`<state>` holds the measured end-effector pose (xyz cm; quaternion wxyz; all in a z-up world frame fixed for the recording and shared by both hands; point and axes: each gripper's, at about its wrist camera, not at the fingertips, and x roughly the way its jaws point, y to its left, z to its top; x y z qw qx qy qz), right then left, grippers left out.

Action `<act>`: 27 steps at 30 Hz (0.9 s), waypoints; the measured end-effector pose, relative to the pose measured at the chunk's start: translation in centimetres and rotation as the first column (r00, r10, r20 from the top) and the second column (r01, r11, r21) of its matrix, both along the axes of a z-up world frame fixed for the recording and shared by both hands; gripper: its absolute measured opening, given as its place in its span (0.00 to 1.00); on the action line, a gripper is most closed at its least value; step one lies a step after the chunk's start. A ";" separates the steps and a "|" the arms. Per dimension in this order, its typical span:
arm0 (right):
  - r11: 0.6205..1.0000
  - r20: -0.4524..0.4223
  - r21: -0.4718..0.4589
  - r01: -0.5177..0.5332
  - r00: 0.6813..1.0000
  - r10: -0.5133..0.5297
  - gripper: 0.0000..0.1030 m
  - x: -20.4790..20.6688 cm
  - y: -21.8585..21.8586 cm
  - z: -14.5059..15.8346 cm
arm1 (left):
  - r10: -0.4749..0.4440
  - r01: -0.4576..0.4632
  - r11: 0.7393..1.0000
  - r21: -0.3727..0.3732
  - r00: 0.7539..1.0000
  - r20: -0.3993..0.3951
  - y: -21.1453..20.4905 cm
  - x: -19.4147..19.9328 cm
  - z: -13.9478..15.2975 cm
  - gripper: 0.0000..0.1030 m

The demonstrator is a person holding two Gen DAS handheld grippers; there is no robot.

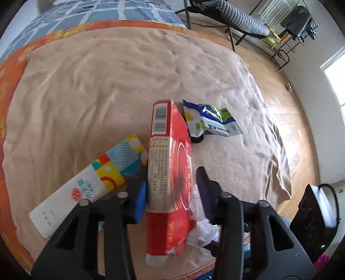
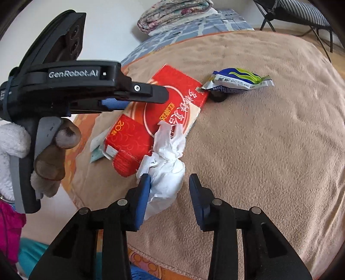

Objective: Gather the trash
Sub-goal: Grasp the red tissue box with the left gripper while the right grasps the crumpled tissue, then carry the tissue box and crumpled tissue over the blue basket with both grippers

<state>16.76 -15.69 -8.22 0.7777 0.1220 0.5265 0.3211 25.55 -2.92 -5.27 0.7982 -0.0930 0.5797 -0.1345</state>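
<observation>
A red carton (image 1: 170, 172) lies on the beige blanket (image 1: 107, 86), between the open fingers of my left gripper (image 1: 172, 187); the blue left pad touches its side, the right finger stands apart. The carton also shows in the right wrist view (image 2: 172, 107) with the left gripper (image 2: 138, 94) over it. A crumpled white tissue (image 2: 166, 163) lies against the carton, between the open fingers of my right gripper (image 2: 170, 189). A blue-green snack wrapper (image 1: 211, 122) lies beyond the carton, over a small black object (image 1: 197, 140). A white patterned packet (image 1: 92, 183) lies left of the carton.
The bed's edge drops to a wooden floor (image 1: 291, 129) on the right. A striped folding chair (image 1: 241, 19) and a rack (image 1: 297, 25) stand far right. Folded bedding (image 2: 176, 13) sits at the head of the bed. A black device (image 1: 314, 215) is at lower right.
</observation>
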 end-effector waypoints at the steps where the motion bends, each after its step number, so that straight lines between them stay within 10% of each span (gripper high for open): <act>1: 1.000 -0.004 0.010 0.003 1.000 -0.003 0.34 0.0 -0.1 0.1 | -0.006 0.006 1.000 0.006 1.000 -0.002 -0.4 -0.1 -0.2 0.34; 9: 0.999 0.011 -0.033 -0.017 1.000 0.018 0.36 -0.2 0.8 0.0 | -0.018 0.018 1.000 0.011 1.000 0.010 -1.4 -0.6 -1.6 0.17; 14: 0.999 0.007 -0.026 -0.035 0.999 0.035 0.19 -0.2 1.4 -0.5 | -0.018 0.017 0.999 0.031 0.999 0.049 -0.8 -1.1 -0.6 0.17; 27: 0.999 0.078 -0.037 0.022 0.997 -0.019 0.18 -1.5 -0.9 2.5 | 0.004 -0.011 0.998 0.055 0.993 0.121 1.4 -5.0 2.7 0.16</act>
